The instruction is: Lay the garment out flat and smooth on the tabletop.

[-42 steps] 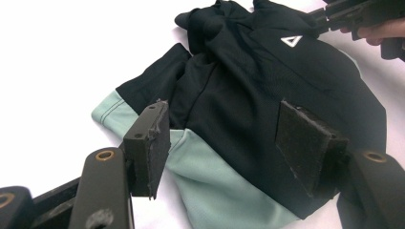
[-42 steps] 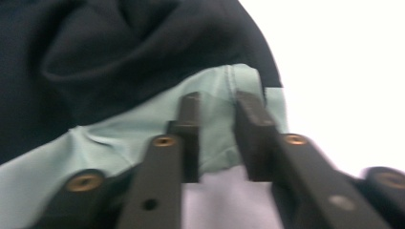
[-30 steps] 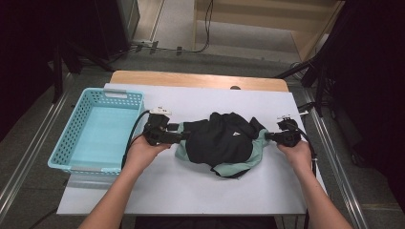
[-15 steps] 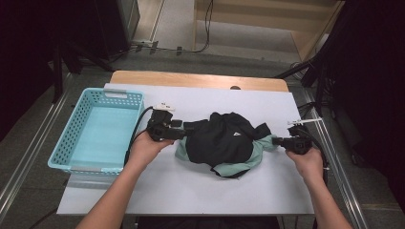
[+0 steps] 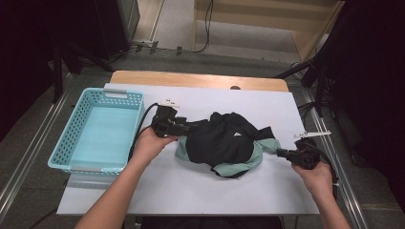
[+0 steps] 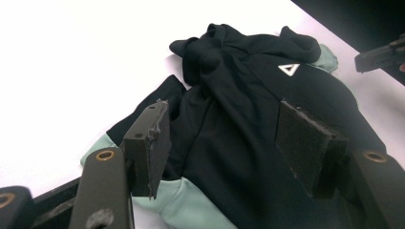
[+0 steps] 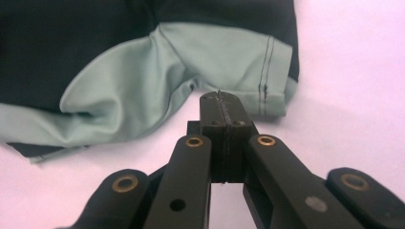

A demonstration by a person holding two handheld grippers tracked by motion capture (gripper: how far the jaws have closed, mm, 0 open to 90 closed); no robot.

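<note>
Garment [image 5: 224, 143]: black w/ mint-green sleeves, small white triangle logo. Basket [image 5: 76, 138] left of garment: light turquoise. Table [image 5: 191, 191] under garment: white.

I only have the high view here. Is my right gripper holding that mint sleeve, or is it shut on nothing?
Observer: Shut on nothing. In the right gripper view, the right gripper has its jaws pressed together, tips just short of the mint sleeve cuff, with no cloth between them.
Operator: And the left one, open or closed?
Observer: Open. In the left gripper view, the left gripper has its pads wide apart over the black and mint shirt, with nothing pinched.
Operator: Any mark to steer by?
Observer: A small white triangle logo sits on the black panel, just beyond the left gripper's jaws.
</note>
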